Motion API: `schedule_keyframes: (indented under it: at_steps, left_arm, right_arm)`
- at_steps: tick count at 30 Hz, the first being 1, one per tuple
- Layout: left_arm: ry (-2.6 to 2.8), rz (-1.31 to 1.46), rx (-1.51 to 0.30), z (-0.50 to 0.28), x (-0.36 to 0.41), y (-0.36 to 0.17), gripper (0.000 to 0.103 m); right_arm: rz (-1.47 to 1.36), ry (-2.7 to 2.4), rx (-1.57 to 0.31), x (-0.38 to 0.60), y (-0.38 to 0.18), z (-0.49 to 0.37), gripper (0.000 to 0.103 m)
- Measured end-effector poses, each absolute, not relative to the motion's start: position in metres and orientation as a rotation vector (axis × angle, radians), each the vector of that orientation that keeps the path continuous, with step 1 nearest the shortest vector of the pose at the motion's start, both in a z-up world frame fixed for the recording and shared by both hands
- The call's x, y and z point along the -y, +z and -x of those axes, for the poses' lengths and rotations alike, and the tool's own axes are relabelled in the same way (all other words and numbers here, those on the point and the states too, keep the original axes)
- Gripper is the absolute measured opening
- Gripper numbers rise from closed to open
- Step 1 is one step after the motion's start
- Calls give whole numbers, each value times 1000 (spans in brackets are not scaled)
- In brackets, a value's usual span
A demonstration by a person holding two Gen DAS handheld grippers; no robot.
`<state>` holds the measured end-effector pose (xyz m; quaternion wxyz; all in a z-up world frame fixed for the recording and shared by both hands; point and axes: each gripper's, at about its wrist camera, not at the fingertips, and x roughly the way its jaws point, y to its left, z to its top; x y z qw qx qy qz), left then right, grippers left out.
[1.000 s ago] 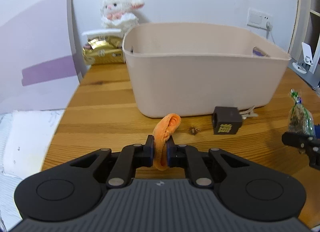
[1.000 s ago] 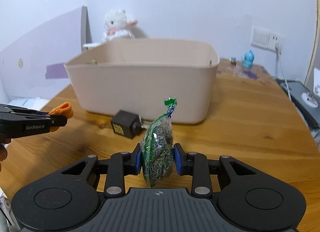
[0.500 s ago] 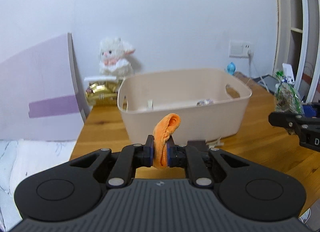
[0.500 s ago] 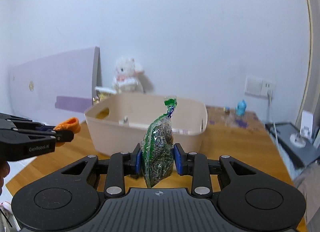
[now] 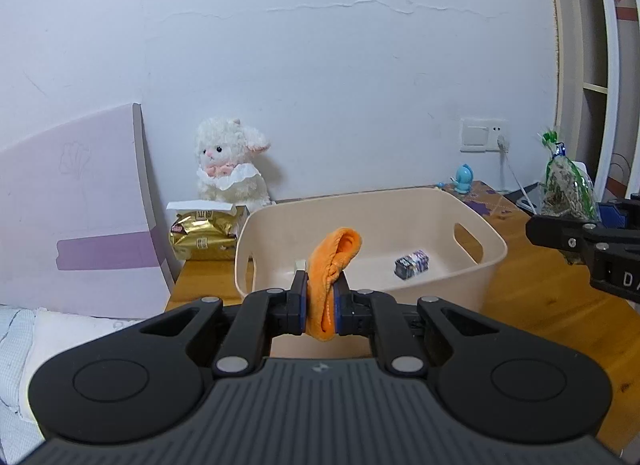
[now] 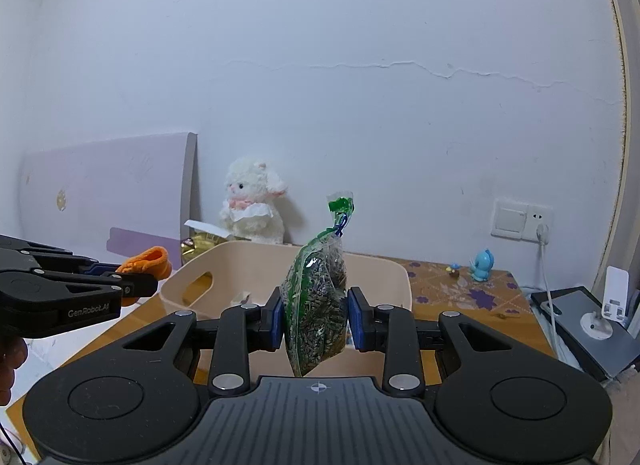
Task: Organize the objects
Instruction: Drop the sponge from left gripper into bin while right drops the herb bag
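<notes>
Your left gripper point(image 5: 320, 307) is clamped on the orange cloth point(image 5: 334, 265), soft and floppy, pinched mid-fold so the top flops forward. Your right gripper point(image 6: 316, 319) is squeezing the seed bag point(image 6: 316, 297) around its belly; it's light and crinkly, probably slippery plastic, so keep the grip below the tied neck. Just ahead of both claws sits the beige bin point(image 5: 486, 231), a small printed box point(image 5: 412, 263) already inside. Only readable writing: "GenRobot.AI" on the left gripper's side.
</notes>
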<state>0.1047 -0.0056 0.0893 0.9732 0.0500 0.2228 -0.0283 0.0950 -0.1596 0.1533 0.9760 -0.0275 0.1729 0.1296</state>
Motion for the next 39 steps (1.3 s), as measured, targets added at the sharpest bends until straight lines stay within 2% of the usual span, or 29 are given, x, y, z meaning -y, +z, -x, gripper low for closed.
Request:
schedule_keyframes:
  at_steps: [12,21,29,31,32,33,35,36,37,38,39]
  left_arm:
    - [-45,-92,-514,-186,11,73,14]
    - [29,-138,-644,-253,17,32,14]
    - [40,-136,-738,-280,17,3,15]
    - [29,-116,-741,-281,17,1,16]
    - [25,-110,-739,-280,17,2,17]
    - [26,-111,-736,-280,18,3,19]
    - [34,-116,-722,-277,20,6,48]
    - [41,-118,-712,-276,20,9,57]
    - [51,-118,-704,-273,21,12,71]
    - [56,-114,-692,-271,21,15,77]
    - [55,-108,-682,-268,20,18,77]
  right_arm:
    - [32,226,-387,164,143,-172,29]
    - [38,187,-484,162,111,-234,29]
    - [95,185,-584,154,81,-260,30]
    - [95,185,-596,154,76,-261,42]
    - [94,185,-596,155,75,-261,43]
    - [95,183,-595,155,74,-261,46]
    - [93,177,-585,156,76,-258,56]
    - [88,173,-576,157,78,-256,64]
    - [80,169,-566,159,81,-252,71]
    - [72,167,-557,161,84,-249,74]
    - [61,163,-546,163,88,-245,80]
